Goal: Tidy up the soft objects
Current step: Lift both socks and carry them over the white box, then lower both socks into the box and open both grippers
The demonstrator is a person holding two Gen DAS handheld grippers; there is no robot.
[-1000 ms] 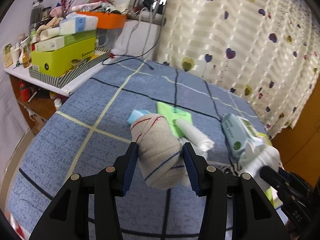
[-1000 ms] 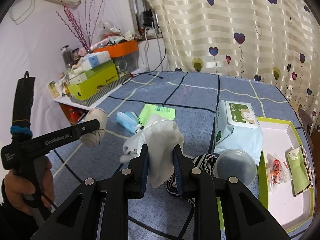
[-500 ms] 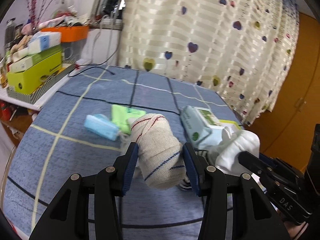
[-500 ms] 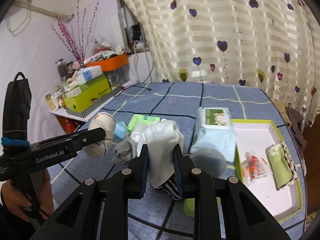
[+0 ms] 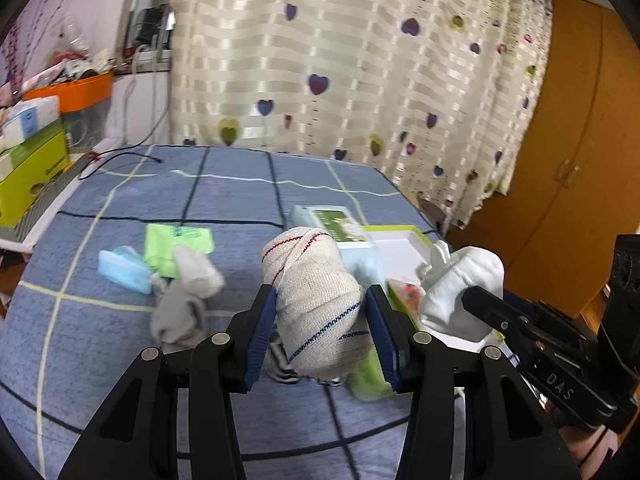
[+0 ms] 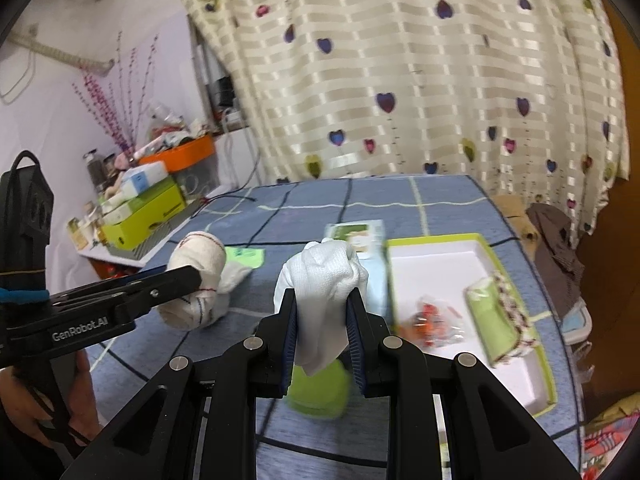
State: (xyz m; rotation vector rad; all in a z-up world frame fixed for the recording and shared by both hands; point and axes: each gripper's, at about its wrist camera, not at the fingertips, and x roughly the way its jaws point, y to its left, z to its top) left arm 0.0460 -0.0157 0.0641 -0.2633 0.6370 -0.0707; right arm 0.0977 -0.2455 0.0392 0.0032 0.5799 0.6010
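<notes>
My left gripper [image 5: 322, 334] is shut on a rolled beige sock [image 5: 316, 300] with red and blue stripes, held above the blue checked bed cover [image 5: 120, 340]. My right gripper [image 6: 322, 330] is shut on a bundled white sock [image 6: 324, 280], also in the air; it shows at the right of the left wrist view [image 5: 460, 284]. The beige sock also shows in the right wrist view [image 6: 196, 280]. A loose grey sock [image 5: 184, 300] lies on the cover to the left. A white tray with a green rim [image 6: 460, 248] sits right of my right gripper.
A wet-wipes pack [image 6: 360, 240], a green packet [image 5: 176, 240] and a blue packet [image 5: 124, 268] lie on the cover. The tray holds a snack bag [image 6: 432, 320] and a green pouch [image 6: 496, 320]. A green lid [image 6: 320, 388] lies below my right gripper. A cluttered shelf [image 6: 144, 208] stands left.
Both grippers have swung to the right and risen with their socks held. The tray has come closer to the middle of the right wrist view.
</notes>
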